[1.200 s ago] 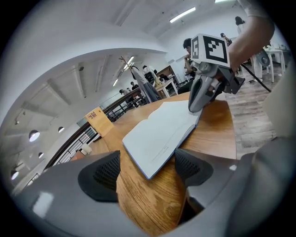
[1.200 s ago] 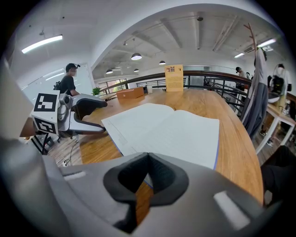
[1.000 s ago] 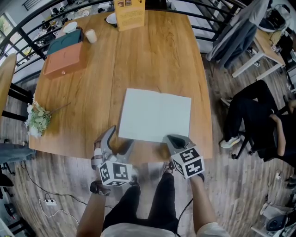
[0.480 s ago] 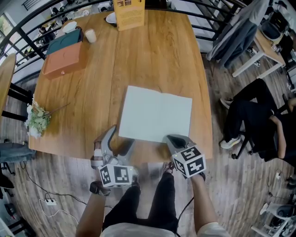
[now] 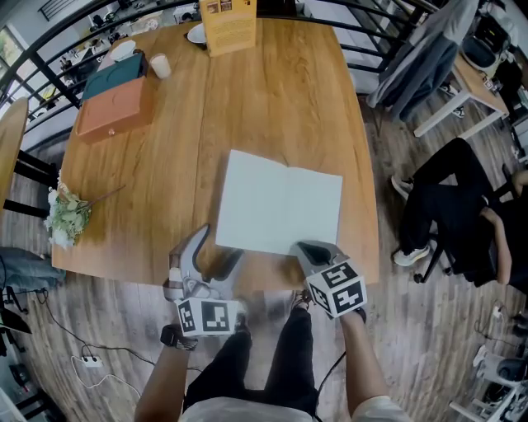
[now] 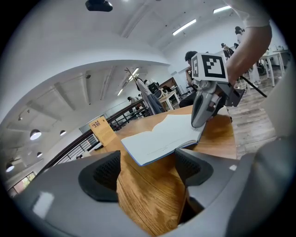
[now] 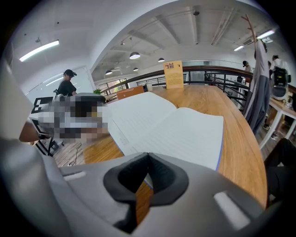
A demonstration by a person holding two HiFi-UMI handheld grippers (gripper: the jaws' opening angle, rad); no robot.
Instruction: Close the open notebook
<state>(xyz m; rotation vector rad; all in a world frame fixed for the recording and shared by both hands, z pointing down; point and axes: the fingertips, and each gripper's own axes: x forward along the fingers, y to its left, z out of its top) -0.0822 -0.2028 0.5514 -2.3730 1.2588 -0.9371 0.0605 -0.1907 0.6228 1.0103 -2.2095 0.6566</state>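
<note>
The open notebook (image 5: 280, 210) lies flat with blank white pages on the wooden table (image 5: 272, 99), close to its near edge. My left gripper (image 5: 211, 252) is open at the notebook's near left corner, with only bare wood between its jaws. The left gripper view shows that notebook (image 6: 162, 136) just ahead of the left gripper (image 6: 147, 166). My right gripper (image 5: 311, 248) is shut, tips at the notebook's near edge on the right page. In the right gripper view the right gripper (image 7: 148, 158) has its pads pressed together before the notebook (image 7: 171, 125).
A brown box (image 5: 115, 107), a teal box (image 5: 115, 72) and a cup (image 5: 160, 64) stand at the far left corner. A yellow sign (image 5: 231, 23) stands at the far edge, flowers (image 5: 66, 213) at the left edge. A seated person (image 5: 462, 214) is right of the table.
The left gripper has shifted slightly toward the notebook's near left corner. The right gripper and the notebook stay about where they were.
</note>
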